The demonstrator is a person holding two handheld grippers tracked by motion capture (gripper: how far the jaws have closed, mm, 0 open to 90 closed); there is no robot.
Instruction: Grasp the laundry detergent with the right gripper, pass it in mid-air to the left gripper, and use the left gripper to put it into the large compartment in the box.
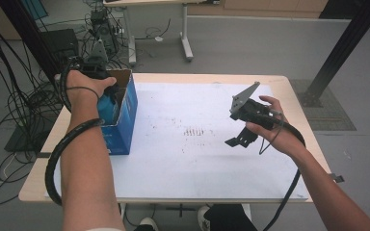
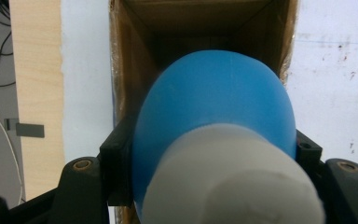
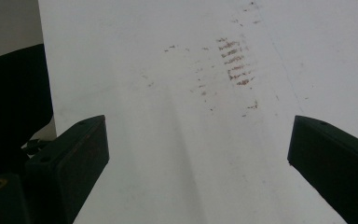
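Note:
An open blue cardboard box [image 1: 123, 113] stands at the table's left side. My left gripper [image 1: 107, 98] points down into its mouth, shut on a blue bulb-shaped object with a white neck [image 2: 214, 126]. In the left gripper view the blue bulb hangs over the box's brown inside [image 2: 140, 51], with a black jaw pressed against each flank. My right gripper [image 1: 239, 139] hovers above the white sheet at the right, its two black jaws wide apart with nothing between them. In the right gripper view its fingers [image 3: 79, 154] frame bare white sheet.
A white sheet [image 1: 197, 159] with brown smudges [image 1: 197, 131] covers most of the wooden table [image 1: 298, 103]. Cables and equipment lie on the floor at the left, and a black post stands at the far right [image 1: 342, 43].

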